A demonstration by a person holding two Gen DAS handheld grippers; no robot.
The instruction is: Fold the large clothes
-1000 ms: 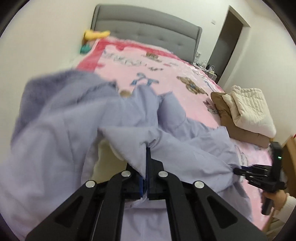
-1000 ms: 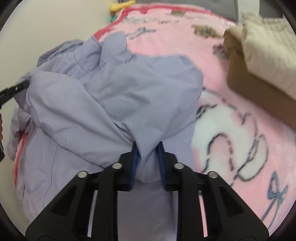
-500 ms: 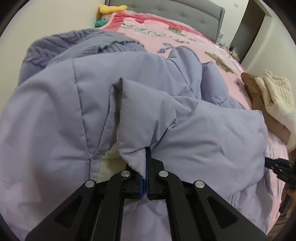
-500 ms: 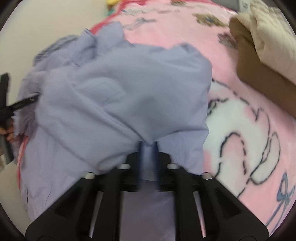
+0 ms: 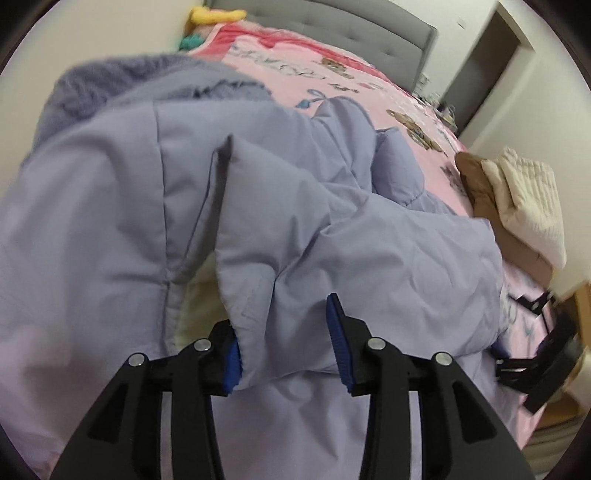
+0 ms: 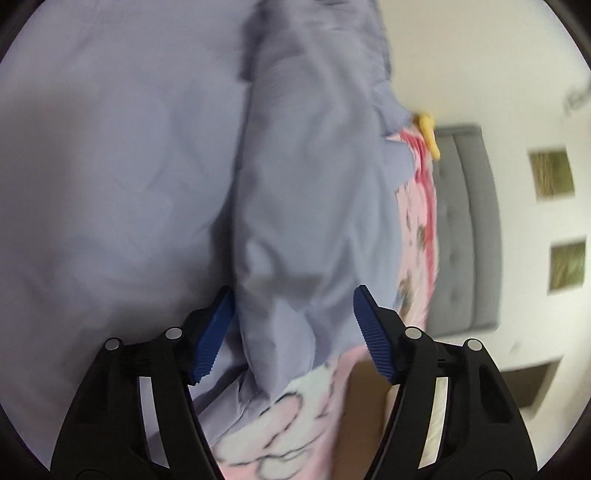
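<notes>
A large lavender padded jacket (image 5: 332,229) lies bunched on the pink bed cover (image 5: 332,88), with a fuzzy grey-purple lining at its far left. My left gripper (image 5: 282,332) is open, its jaws spread around a folded edge of the jacket without pinching it. The right gripper (image 6: 291,317) is open too, its blue pads (image 6: 373,332) on either side of a hanging fold of the jacket (image 6: 303,192). The right gripper also shows at the right edge of the left wrist view (image 5: 535,332), blurred.
A folded cream quilt on a brown blanket (image 5: 517,206) lies on the bed's right side. A grey padded headboard (image 5: 351,33) and yellow toy (image 5: 218,14) are at the far end. A doorway (image 5: 487,48) is at the back right.
Both grippers have opened and let go of the jacket. The jacket has dropped onto the bed. The right wrist view has swung round toward the headboard wall.
</notes>
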